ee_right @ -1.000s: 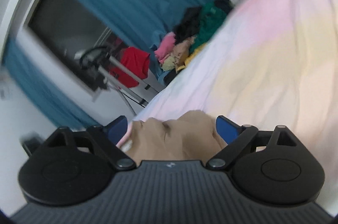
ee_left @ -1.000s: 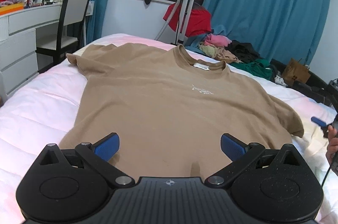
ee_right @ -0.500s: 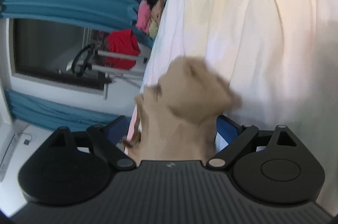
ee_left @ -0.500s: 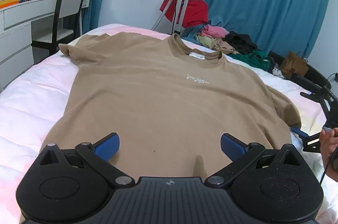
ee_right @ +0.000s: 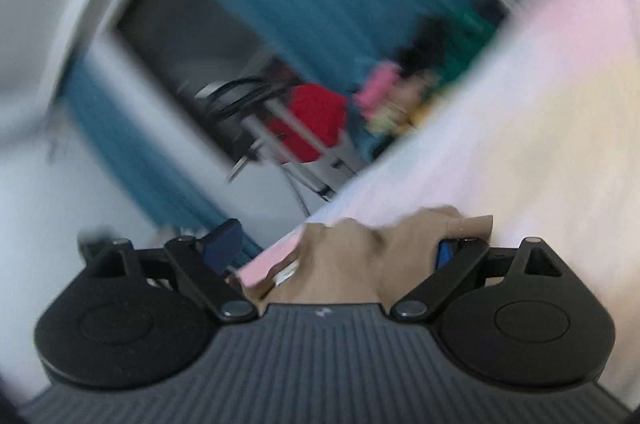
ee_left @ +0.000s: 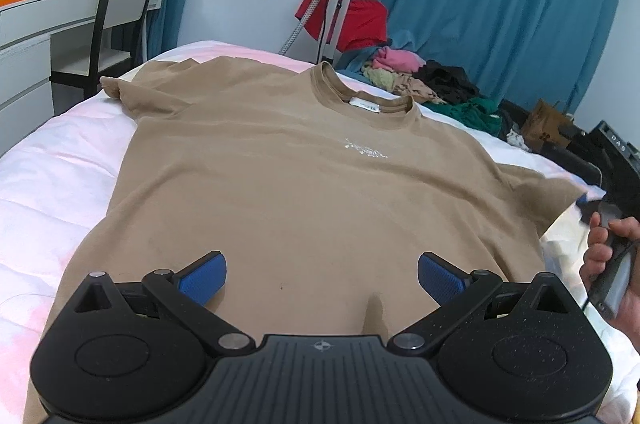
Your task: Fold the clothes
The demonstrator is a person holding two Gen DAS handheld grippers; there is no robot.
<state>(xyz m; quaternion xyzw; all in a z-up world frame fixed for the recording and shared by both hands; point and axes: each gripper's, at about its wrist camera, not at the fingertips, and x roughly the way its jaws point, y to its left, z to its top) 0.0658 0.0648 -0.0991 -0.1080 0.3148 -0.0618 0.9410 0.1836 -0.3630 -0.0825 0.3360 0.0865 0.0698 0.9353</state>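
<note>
Broadly, a bed (ee_left: 60,192) with a white and pale pink cover fills the room's middle, and a tan T-shirt (ee_left: 304,184) lies spread flat and face up on it, collar toward the window and sleeves out to either side. Behind it hang blue curtains (ee_left: 500,4), with a pile of clothes (ee_left: 432,80) at the far edge of the bed. The left gripper (ee_left: 322,278) sits low over the shirt's hem with its blue pads spread wide, holding nothing. The right gripper (ee_right: 340,252), in a blurred, tilted view, has its jaws spread too, with bunched tan fabric lying between them. A hand (ee_left: 608,256) shows at the right edge.
</note>
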